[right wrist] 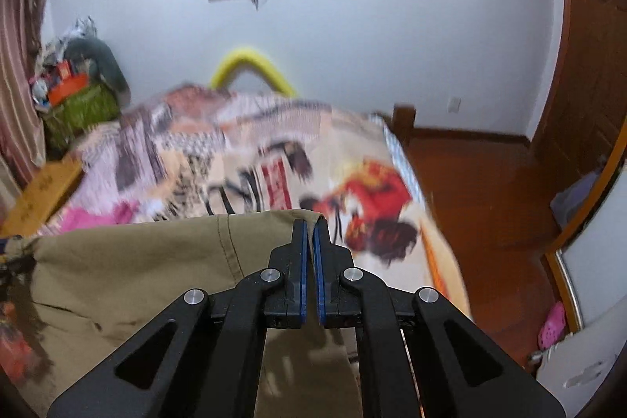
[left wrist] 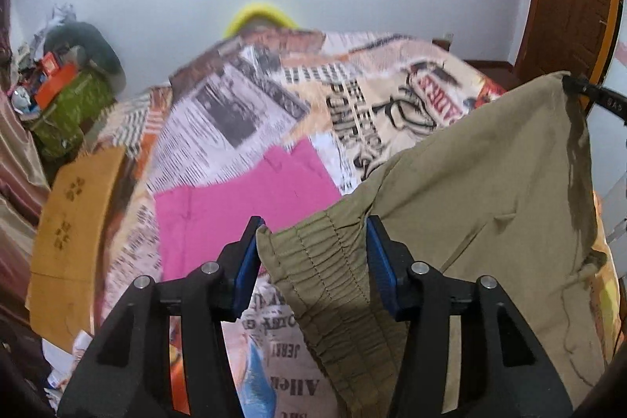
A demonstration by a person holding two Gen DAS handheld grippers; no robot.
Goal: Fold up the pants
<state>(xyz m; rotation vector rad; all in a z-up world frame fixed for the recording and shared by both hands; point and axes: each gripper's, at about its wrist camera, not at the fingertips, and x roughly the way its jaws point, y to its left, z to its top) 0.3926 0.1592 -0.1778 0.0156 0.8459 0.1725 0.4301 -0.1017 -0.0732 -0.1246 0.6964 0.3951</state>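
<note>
The khaki pants (left wrist: pixel 490 183) hang in the air above the bed, stretched between my two grippers. In the left wrist view my left gripper (left wrist: pixel 311 234) stands wide, and the gathered elastic waistband (left wrist: pixel 333 273) lies between its blue pads without visible squeeze. The right gripper's tip (left wrist: pixel 576 85) pinches the far corner at upper right. In the right wrist view my right gripper (right wrist: pixel 311 226) is shut on the top edge of the pants (right wrist: pixel 137 261), which drape left and down.
A bed with a newspaper-print cover (left wrist: pixel 254 104) lies below, also in the right wrist view (right wrist: pixel 235 151). A pink cloth (left wrist: pixel 243 206) lies on it. A wooden footboard (left wrist: pixel 74 230) and a cluttered green basket (left wrist: pixel 70 104) are on the left. Wooden floor (right wrist: pixel 490 190) is at right.
</note>
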